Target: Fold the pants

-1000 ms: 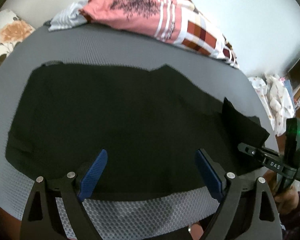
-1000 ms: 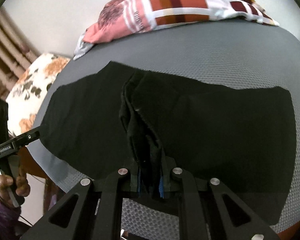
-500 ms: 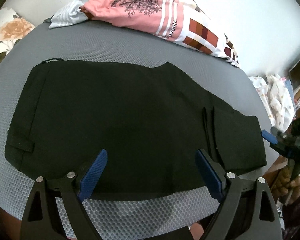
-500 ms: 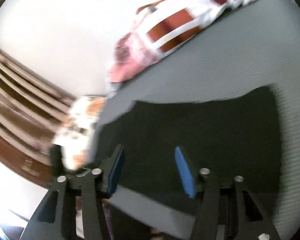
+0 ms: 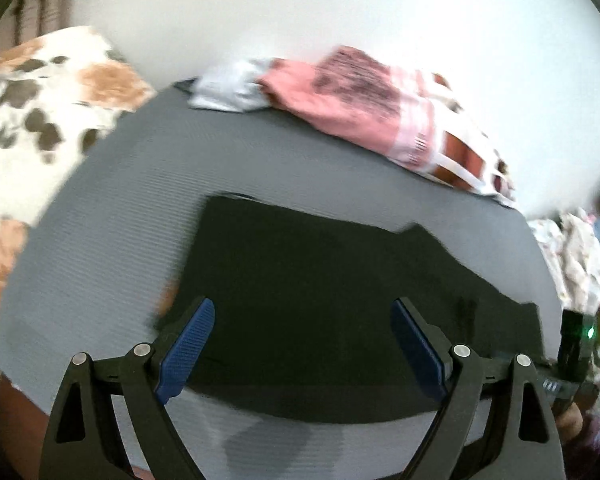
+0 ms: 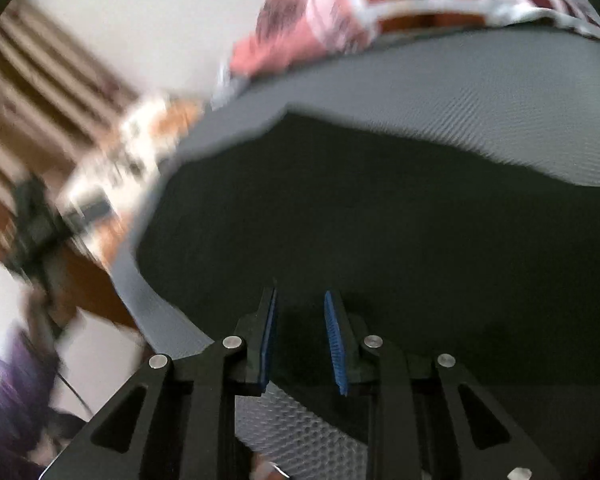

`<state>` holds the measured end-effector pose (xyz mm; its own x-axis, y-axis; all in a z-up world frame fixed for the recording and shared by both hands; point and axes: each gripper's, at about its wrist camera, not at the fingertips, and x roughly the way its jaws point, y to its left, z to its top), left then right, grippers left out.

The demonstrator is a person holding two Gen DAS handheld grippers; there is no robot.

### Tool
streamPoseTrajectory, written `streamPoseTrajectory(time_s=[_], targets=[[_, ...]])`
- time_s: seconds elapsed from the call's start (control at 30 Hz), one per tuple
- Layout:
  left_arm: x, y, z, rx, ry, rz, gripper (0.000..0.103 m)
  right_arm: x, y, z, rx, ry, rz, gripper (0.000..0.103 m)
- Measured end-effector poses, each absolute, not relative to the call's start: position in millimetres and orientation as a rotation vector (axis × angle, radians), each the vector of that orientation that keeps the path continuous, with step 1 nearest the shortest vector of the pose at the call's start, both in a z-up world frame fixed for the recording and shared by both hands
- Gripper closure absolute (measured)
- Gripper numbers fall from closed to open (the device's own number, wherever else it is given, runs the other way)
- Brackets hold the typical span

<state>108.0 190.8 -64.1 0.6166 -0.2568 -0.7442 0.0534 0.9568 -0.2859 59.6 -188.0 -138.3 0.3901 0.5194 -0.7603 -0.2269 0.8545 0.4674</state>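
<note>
With the pants (image 5: 340, 300) spread flat ahead of both pairs of fingers, the left gripper (image 5: 302, 344) wide and empty, the right gripper (image 6: 300, 340) just narrowed on nothing, the near edge should probably be pinched through every layer before lifting.

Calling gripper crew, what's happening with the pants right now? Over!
Left hand-held gripper wide open, empty. Right hand-held gripper just narrowing, nothing between its pads. Black pants flat on grey mat. Nothing in the way.
</note>
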Motion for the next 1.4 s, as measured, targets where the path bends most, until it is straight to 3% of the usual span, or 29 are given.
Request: streamPoseTrajectory(time_s=[0.27, 0.57, 0.77, 0.83, 0.9, 1.17, 1.27, 1.4], targets=[[154, 294, -103, -0.437, 1.026, -0.262, 0.014, 45, -201, -118, 0.381, 0.987, 0.492, 0.078], [188, 276, -153, -0.356, 1.142, -0.526, 0.014, 35, -209, -135, 0.454, 1.061, 0.432, 0.070], [200, 250, -154, -0.224, 1.181, -0.600, 0.015, 37, -204, -134, 0.466, 1.061, 0.415, 0.056], [202, 242, -153, -0.180, 1.193, -0.587, 0.025, 37, -202, -134, 0.466, 1.061, 0.417, 0.053], [205, 244, -154, -0.201, 1.194, -0.561, 0.064, 36, -200, -134, 0.466, 1.058, 0.418, 0.051], [194, 237, -148, -0.162, 1.138, -0.499, 0.077, 37, -203, -135, 0.502, 1.054, 0.432, 0.040], [181, 228, -124, -0.169, 1.073, -0.507, 0.084, 38, -202, -134, 0.492, 1.049, 0.437, 0.038], [160, 195, -84, -0.160, 1.004, -0.568, 0.087, 39, -208, -136, 0.528, 1.037, 0.450, 0.038]])
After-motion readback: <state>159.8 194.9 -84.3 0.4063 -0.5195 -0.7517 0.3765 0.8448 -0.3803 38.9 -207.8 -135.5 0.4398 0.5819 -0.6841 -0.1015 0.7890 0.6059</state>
